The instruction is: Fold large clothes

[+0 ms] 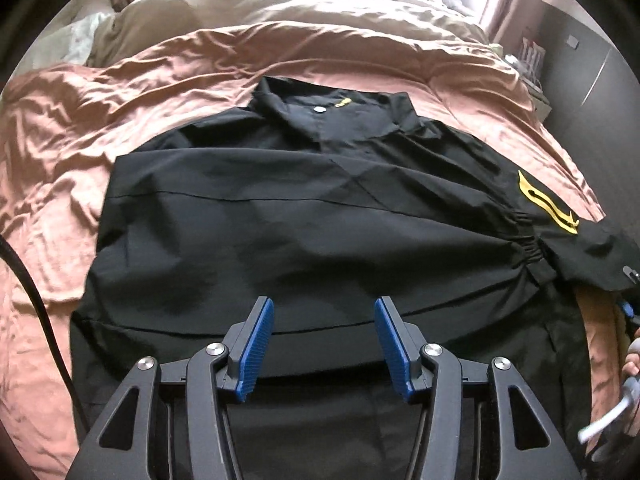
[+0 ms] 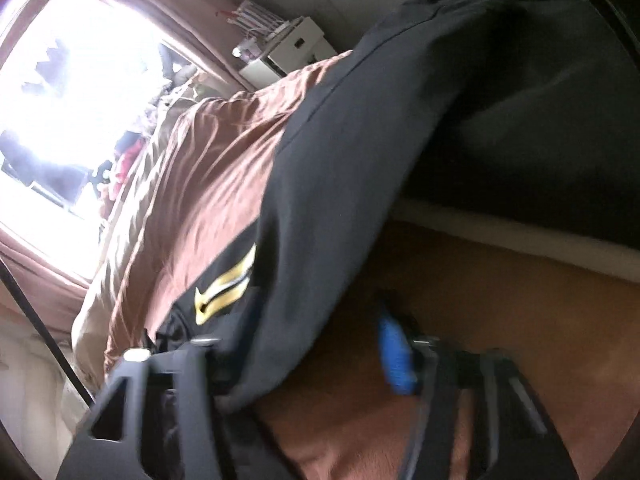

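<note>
A black jacket (image 1: 304,216) lies front up on the bed, collar at the far end, with one sleeve folded across its chest. The other sleeve, marked by a yellow emblem (image 1: 548,208), trails off to the right. My left gripper (image 1: 324,304) hovers open over the jacket's lower part, with nothing between its blue pads (image 1: 260,340). In the blurred right wrist view, the black sleeve (image 2: 360,160) with the yellow emblem (image 2: 224,288) drapes over one finger of my right gripper (image 2: 308,332). A gap shows between the cloth and the other blue pad (image 2: 394,356).
The pinkish-brown duvet (image 1: 80,128) covers the bed, with beige bedding (image 1: 280,4) and clutter by the bright window beyond. A black cable (image 1: 40,300) hangs at the left. White boxes (image 2: 288,48) stand on a shelf beside the bed. A hand (image 1: 632,364) shows at the right edge.
</note>
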Action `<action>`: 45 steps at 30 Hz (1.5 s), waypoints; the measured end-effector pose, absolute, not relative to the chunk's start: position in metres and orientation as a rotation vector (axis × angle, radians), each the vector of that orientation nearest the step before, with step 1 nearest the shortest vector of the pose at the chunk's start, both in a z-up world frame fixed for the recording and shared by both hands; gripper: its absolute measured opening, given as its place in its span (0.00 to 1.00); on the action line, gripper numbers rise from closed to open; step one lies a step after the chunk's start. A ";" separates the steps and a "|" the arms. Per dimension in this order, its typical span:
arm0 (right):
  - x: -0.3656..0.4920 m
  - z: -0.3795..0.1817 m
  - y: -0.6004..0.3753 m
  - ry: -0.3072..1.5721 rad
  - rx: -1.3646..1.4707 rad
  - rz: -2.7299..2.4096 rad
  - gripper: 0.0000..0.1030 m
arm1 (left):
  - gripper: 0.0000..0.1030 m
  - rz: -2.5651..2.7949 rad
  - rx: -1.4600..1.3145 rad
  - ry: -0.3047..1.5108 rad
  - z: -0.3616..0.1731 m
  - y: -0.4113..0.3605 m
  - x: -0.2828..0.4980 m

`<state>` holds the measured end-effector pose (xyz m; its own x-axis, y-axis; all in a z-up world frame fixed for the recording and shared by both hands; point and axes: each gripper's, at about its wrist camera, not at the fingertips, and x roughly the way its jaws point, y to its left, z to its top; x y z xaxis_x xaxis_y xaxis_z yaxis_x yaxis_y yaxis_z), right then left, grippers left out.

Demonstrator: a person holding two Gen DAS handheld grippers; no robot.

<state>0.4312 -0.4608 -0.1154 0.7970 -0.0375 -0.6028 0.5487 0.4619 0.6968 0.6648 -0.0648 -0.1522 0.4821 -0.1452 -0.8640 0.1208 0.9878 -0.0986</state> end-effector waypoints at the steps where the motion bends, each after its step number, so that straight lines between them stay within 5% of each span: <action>1: 0.433 -0.119 -0.460 0.549 1.045 -0.369 0.20 | 0.53 -0.163 -0.022 1.056 -0.153 -0.068 0.666; 2: 0.435 -0.120 -0.460 0.529 1.045 -0.364 0.08 | 0.53 -0.165 -0.021 1.058 -0.154 -0.071 0.667; 5: 0.436 -0.122 -0.458 0.472 1.025 -0.330 0.00 | 0.53 -0.172 -0.035 1.055 -0.152 -0.072 0.666; 24: 0.428 -0.045 -0.323 0.313 0.800 0.121 0.00 | 0.53 -0.171 -0.165 0.929 -0.143 -0.007 0.605; 36: 0.469 -0.044 -0.232 0.450 0.593 0.337 0.00 | 0.53 -0.154 -0.320 0.902 -0.147 0.039 0.594; 45: 0.544 -0.069 -0.173 0.739 0.432 0.390 0.01 | 0.53 -0.123 -0.380 0.899 -0.150 0.063 0.594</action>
